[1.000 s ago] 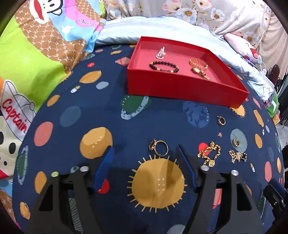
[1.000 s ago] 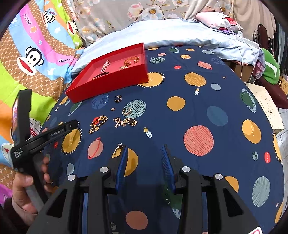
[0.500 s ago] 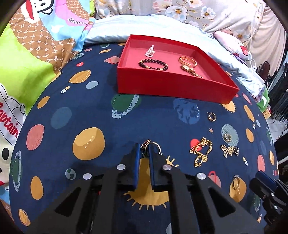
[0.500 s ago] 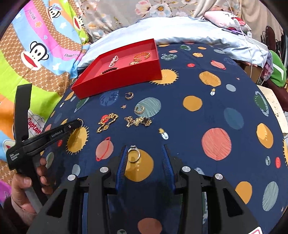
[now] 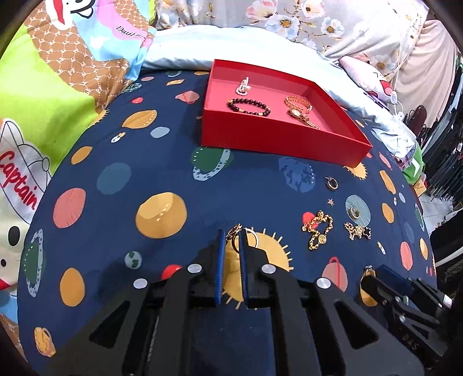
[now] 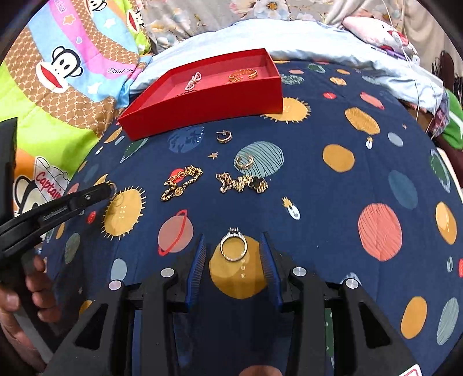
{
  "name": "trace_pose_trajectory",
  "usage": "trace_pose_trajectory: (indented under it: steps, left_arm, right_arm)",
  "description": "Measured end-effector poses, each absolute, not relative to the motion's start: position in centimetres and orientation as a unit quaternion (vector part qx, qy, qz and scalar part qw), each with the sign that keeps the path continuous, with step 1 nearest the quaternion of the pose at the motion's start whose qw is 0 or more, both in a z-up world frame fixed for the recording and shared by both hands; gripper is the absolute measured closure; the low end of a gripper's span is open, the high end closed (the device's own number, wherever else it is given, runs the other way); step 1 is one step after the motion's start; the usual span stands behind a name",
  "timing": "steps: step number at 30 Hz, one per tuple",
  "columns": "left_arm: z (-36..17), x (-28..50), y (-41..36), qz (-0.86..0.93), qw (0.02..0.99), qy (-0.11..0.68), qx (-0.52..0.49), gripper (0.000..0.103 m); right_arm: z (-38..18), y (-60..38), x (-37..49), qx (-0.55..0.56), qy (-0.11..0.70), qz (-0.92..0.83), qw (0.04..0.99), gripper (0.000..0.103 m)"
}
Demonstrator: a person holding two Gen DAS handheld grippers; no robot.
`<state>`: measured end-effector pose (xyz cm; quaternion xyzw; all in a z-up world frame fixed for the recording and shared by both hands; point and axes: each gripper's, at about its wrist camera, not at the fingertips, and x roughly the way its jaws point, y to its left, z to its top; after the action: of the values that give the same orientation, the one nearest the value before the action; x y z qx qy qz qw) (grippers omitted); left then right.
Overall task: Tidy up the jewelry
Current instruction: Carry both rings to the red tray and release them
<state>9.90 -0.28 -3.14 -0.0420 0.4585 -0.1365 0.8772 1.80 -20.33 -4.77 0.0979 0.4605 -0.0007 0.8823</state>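
Taking the red tray [image 5: 277, 138] as the landmark, and starting at the left: the left gripper [image 5: 231, 245] sits well in front of the tray's near wall, its blue-padded jaws drawn almost together on a thin gold ring [image 5: 251, 237] that carries a small ornate gold charm, standing up off the cloth between the pads. From the right wrist view the same gripper [image 6: 108, 189] reaches in from the left edge with the ring at its tip.

Inside the tray lie a pale beaded piece [image 5: 243, 86] toward the back, a dark beaded bracelet [image 5: 249, 106] in front of it, and a gold bracelet [image 5: 298, 104] with a gold watch-like piece to the right.

In front of the tray's right corner a small hoop earring [image 6: 224, 136] rests on the cloth; nearer the camera are a gold band ring [image 6: 244, 162], a gold chain bracelet [image 6: 181, 182] with a round medallion, and a gold chain with dark clover charms [image 6: 243, 182] just beside it.

Farthest from the tray, the right gripper [image 6: 233, 260] stands wide open, flanking without touching a silver ring [image 6: 233, 245] with a stone setting, lying flat.

Everything rests on a navy bedsheet [image 6: 332, 185] printed with planets and suns. A monkey-cartoon blanket [image 6: 58, 63] lies left of the tray; a pale blue sheet and floral fabric [image 5: 303, 20] lie behind it.
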Motion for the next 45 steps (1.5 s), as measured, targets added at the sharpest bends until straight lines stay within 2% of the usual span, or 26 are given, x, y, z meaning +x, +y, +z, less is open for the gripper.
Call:
trace_pose_trajectory:
  steps: [4,9,20,30,39,45]
  left_arm:
    - [-3.1,9.7,0.0,-0.138,0.877,0.459,-0.044,0.095]
    - [-3.0,9.4,0.4,-0.141,0.877,0.458,-0.043,0.095]
    - [-2.4,8.5,0.4,-0.151,0.876,0.456,-0.042,0.095]
    - [0.0,8.1,0.4,-0.166,0.883,0.437,-0.049,0.095]
    - [4.3,12.0,-0.9,-0.181,0.902,0.39,-0.043,0.095]
    - [5.5,17.0,-2.6,-0.18,0.91,0.372,-0.04,0.094]
  right_arm:
    - [-4.9,-19.7,2.0,0.071,0.456,-0.01,0.887,0.068]
    - [-4.9,-19.3,1.7,0.04,0.455,-0.021,0.889,0.084]
    - [-4.2,-19.6,0.8,0.061,0.451,-0.015,0.89,0.084]
    - [-0.3,-20.2,0.9,0.08,0.415,0.0,0.906,0.084]
    - [3.9,-22.7,6.5,0.086,0.371,0.01,0.925,0.084]
    - [4.6,-23.6,12.2,0.092,0.363,0.019,0.927,0.084]
